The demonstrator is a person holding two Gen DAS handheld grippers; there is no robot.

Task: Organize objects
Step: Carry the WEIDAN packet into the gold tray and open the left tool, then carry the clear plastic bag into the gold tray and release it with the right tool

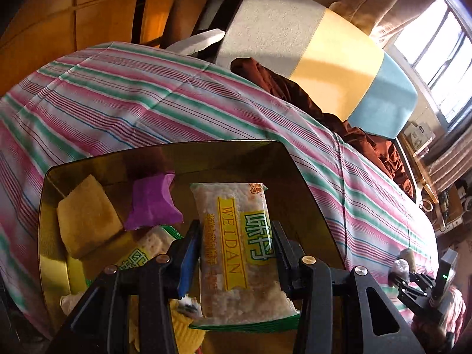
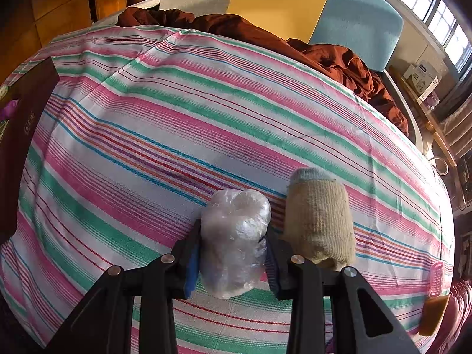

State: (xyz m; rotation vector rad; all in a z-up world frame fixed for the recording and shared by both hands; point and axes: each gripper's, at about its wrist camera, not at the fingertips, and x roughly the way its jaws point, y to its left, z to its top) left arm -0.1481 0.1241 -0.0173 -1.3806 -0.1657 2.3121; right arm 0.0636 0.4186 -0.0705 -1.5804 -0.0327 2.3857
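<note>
My left gripper (image 1: 236,236) is shut on a clear cracker packet with a yellow "WEIDAN" label (image 1: 239,250) and holds it over a gold-lined box (image 1: 309,206). In the box lie a yellow sponge (image 1: 85,215), a purple packet (image 1: 153,203) and another cracker packet (image 1: 147,247). My right gripper (image 2: 233,236) is shut on a crumpled clear plastic bundle (image 2: 236,236) just above the striped cloth; it also shows in the left wrist view (image 1: 401,271). A beige knitted sock roll (image 2: 321,221) stands right beside it.
The striped cloth (image 2: 177,118) covers the bed. A brown crumpled fabric (image 2: 339,56) lies along its far edge before grey, yellow and blue cushions (image 2: 357,20). The box's dark outer wall (image 2: 20,135) is at the left. A pink comb (image 2: 436,277) and an amber block (image 2: 433,315) lie at the right.
</note>
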